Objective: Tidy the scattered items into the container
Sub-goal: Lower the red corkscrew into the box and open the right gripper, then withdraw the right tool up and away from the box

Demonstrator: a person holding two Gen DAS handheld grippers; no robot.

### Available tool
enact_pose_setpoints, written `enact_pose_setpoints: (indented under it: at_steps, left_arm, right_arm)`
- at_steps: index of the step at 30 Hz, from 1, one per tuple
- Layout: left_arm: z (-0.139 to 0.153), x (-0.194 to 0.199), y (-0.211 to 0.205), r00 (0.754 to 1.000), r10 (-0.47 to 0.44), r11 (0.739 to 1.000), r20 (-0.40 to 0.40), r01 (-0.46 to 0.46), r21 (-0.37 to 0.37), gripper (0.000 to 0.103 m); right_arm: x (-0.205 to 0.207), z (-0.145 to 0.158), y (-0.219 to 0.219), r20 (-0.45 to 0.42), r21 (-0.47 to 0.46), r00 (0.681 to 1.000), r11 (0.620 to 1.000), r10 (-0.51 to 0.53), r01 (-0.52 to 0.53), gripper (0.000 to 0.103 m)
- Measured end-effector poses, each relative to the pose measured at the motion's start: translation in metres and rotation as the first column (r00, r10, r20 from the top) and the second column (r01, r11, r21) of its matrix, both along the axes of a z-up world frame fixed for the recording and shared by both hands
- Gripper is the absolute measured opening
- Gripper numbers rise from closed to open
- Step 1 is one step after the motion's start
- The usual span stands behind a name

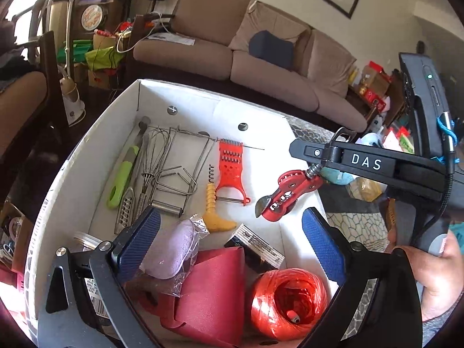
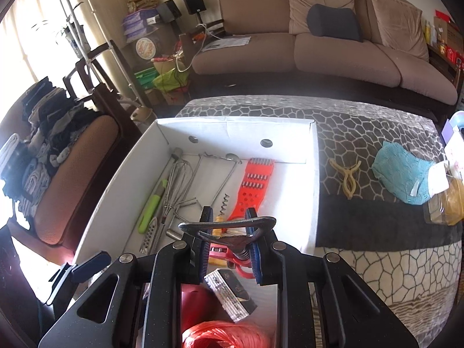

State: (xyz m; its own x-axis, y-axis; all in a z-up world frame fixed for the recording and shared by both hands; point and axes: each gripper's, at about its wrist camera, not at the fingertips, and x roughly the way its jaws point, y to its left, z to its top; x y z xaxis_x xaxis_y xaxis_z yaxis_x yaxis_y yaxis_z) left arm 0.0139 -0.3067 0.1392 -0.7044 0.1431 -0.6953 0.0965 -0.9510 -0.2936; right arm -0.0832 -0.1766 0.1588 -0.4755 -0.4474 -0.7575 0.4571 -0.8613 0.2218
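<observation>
We grip the stiff, top-heavy red can opener [image 1: 285, 192] by its metal key, right tool [image 2: 229, 242] clamped on it over the white box [image 1: 87, 156], left tool [image 1: 232, 239] wide open, empty.

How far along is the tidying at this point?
Mostly done: the white box already holds the whisk, orange grater, red twine. In hand: the right gripper carries a red can opener over it. Left outside: yellow clip, teal cloth.
</observation>
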Motion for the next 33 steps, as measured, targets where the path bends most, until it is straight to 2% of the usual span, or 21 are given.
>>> enact_pose_setpoints:
  at_steps: [2, 8, 14, 18, 22, 27, 31, 33]
  left_arm:
    - [0.0, 0.0, 0.002, 1.0, -0.003, 1.0, 0.001, 0.003, -0.022, 0.098]
    - [-0.003, -0.003, -0.007, 1.0, -0.005, 1.0, 0.011, 0.005, 0.024, 0.098]
    - [-0.006, -0.003, -0.014, 1.0, 0.008, 0.999, 0.029, -0.01, 0.043, 0.098]
    - [-0.007, -0.003, -0.015, 0.999, 0.018, 0.999, 0.034, -0.019, 0.029, 0.098]
    - [-0.009, -0.005, -0.017, 0.999, 0.022, 0.999, 0.043, -0.024, 0.034, 0.098]
    - [-0.012, -0.007, -0.009, 0.998, 0.008, 1.0, 0.061, -0.008, -0.006, 0.098]
    - [-0.015, -0.011, -0.005, 0.998, 0.002, 1.0, 0.071, 0.0, -0.021, 0.098]
    - [-0.015, -0.012, -0.004, 0.997, 0.005, 1.0, 0.077, -0.003, -0.024, 0.098]
  right_arm:
    - [-0.002, -0.004, 0.001, -0.003, 0.007, 1.0, 1.0, -0.011, 0.011, 0.023]
    - [-0.002, -0.004, 0.002, 0.017, 0.026, 1.0, 1.0, -0.013, 0.013, 0.023]
    - [-0.022, -0.017, -0.009, 0.062, 0.122, 0.998, 0.993, -0.013, 0.006, 0.023]
    - [-0.047, -0.036, -0.01, 0.093, 0.152, 0.994, 0.987, -0.056, 0.041, 0.022]
    - [-0.07, -0.041, -0.013, 0.057, 0.196, 0.994, 0.978, -0.091, 0.078, 0.022]
    - [-0.098, -0.05, -0.024, 0.051, 0.263, 0.993, 0.96, -0.109, 0.092, 0.022]
    - [-0.105, -0.055, -0.03, 0.062, 0.254, 0.992, 0.963, -0.111, 0.092, 0.022]
    - [-0.105, -0.061, -0.035, 0.094, 0.247, 0.993, 0.968, -0.074, 0.049, 0.023]
